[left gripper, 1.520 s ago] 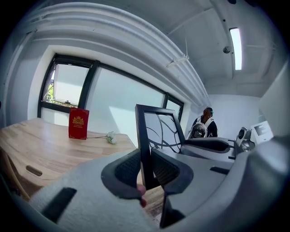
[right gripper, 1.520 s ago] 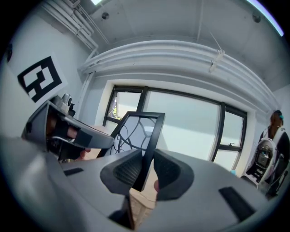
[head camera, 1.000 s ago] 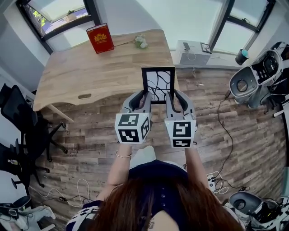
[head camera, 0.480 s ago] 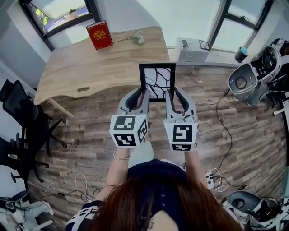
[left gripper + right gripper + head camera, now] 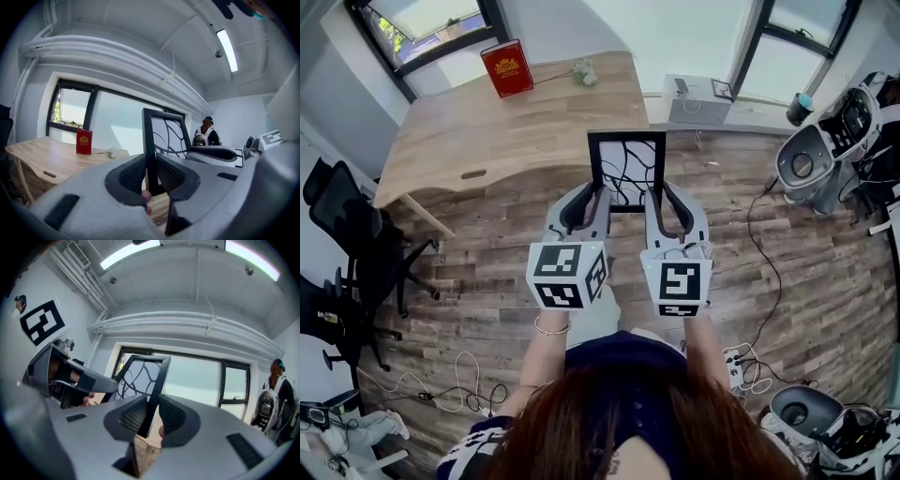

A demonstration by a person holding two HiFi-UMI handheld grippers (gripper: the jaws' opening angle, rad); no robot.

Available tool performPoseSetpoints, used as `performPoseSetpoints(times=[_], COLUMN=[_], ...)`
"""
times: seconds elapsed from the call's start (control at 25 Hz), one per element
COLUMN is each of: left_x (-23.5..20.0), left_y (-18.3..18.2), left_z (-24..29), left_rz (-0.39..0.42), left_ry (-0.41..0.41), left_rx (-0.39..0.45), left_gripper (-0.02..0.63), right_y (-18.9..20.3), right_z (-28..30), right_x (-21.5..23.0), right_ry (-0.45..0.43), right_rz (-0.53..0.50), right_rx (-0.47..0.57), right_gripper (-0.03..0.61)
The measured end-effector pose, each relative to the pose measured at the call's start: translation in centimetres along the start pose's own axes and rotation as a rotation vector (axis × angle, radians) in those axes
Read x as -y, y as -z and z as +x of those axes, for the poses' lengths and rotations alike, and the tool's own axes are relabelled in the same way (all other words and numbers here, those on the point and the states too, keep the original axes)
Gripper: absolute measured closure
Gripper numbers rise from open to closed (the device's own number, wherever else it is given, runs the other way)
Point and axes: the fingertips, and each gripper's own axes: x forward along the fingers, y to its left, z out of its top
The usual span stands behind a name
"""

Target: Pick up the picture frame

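Observation:
A black picture frame [image 5: 626, 170] with a white panel crossed by black branching lines hangs in the air over the wood floor, off the desk. My left gripper [image 5: 595, 202] is shut on its left edge, and my right gripper [image 5: 654, 202] is shut on its right edge. In the left gripper view the picture frame [image 5: 156, 136] stands upright, pinched between the ribbed pads [image 5: 132, 174]. The right gripper view shows the picture frame's [image 5: 157, 377] dark side bar clamped between the pads [image 5: 171, 416], with the left gripper [image 5: 70, 380] off to the left.
The wooden desk [image 5: 487, 131] lies ahead to the left, bearing a red book [image 5: 507, 67] and a small white flower [image 5: 581, 73]. A white unit [image 5: 694, 101] sits under the window. Black chairs [image 5: 347, 253] stand left, machines [image 5: 811, 159] and cables [image 5: 759, 375] right.
Both grippers have carried the frame back from the desk edge, toward the person and a little higher. The desk now lies farther from the frame. The grips are unchanged.

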Motion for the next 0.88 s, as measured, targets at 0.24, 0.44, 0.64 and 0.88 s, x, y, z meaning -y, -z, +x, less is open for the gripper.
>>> performPoseSetpoints(times=[0.24,0.44,0.64,0.88], left_x=[1.2,1.7,1.9,2.2], left_y=[0.2,0.2,0.1,-0.1], left_z=[-2.0,-3.3,-4.5,-5.6], left_rz=[-0.001,0.002,0.001,0.008], left_ry=[-0.007,-0.009,-0.005,-0.001], left_rx=[0.007,0.014,0.021,0.033], left_gripper=[0.529,0.529,0.529,0.529], right_y=[-0.3,-0.7,-1.1,-1.8], right_z=[-2.1,-3.3,-4.3,-5.5], right_x=[-0.4,-0.8,-1.5,-2.1], right_ry=[-0.010,-0.010,-0.008,0.005], right_rz=[-0.001,0.001,-0.006,-0.018], right_rx=[0.006,0.016,0.027,0.051], right_gripper=[0.495,0.495,0.495,0.495])
